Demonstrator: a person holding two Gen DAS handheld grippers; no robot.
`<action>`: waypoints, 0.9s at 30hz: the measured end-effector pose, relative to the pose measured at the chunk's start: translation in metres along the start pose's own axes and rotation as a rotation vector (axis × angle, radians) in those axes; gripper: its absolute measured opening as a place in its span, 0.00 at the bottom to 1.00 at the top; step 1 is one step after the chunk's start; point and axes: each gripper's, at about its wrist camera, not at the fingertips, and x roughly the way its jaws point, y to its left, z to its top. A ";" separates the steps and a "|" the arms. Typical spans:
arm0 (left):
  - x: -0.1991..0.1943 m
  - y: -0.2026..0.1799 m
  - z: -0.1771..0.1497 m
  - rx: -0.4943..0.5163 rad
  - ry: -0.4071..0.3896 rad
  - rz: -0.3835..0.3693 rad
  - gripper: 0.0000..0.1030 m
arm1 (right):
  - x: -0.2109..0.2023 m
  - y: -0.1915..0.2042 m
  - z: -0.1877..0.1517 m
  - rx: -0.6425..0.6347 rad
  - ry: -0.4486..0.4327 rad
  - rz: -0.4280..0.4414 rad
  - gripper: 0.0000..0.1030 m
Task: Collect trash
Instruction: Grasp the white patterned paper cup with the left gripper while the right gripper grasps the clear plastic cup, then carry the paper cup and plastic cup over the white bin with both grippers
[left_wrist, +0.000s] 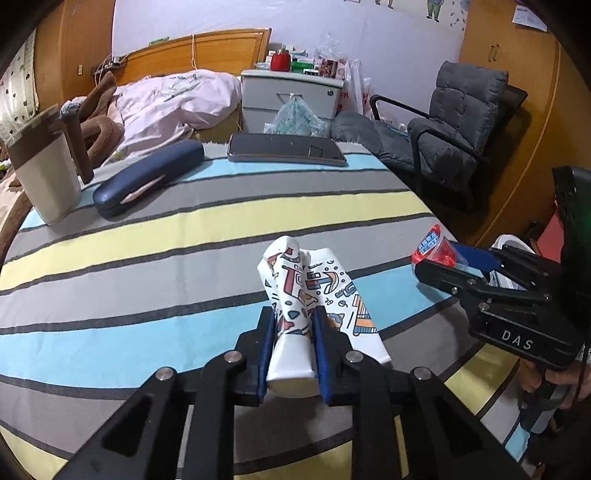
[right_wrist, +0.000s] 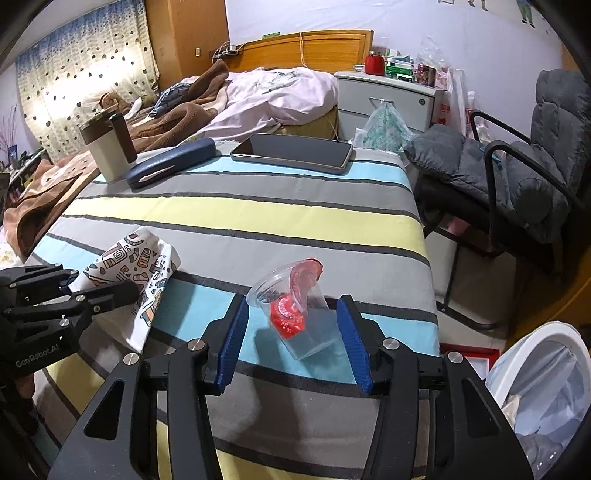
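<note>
From the left wrist, the left tongs (left_wrist: 293, 325) were clamped on a crumpled paper cup (left_wrist: 310, 295) lying on the striped bench (left_wrist: 147, 236); light and soft, it looked best pinched mid-body. From the right wrist, the right tongs (right_wrist: 291, 328) stood half-wide around a clear plastic cup (right_wrist: 299, 314), thin and probably slippery, without visibly pressing it, near the bin (right_wrist: 546, 369).

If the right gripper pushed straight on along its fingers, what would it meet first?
The clear plastic cup, already lying between the right gripper's open fingers. Beyond it lies only the striped tablecloth, though depth is hard to judge here.
</note>
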 end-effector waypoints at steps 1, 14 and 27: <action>-0.002 -0.001 0.000 0.002 -0.005 -0.002 0.21 | -0.001 0.000 -0.001 0.002 -0.002 0.001 0.50; -0.026 -0.014 -0.001 0.030 -0.053 0.013 0.21 | -0.021 0.000 -0.007 0.038 -0.045 0.001 0.50; -0.064 -0.047 -0.004 0.082 -0.126 -0.011 0.21 | -0.062 -0.005 -0.016 0.067 -0.129 -0.034 0.50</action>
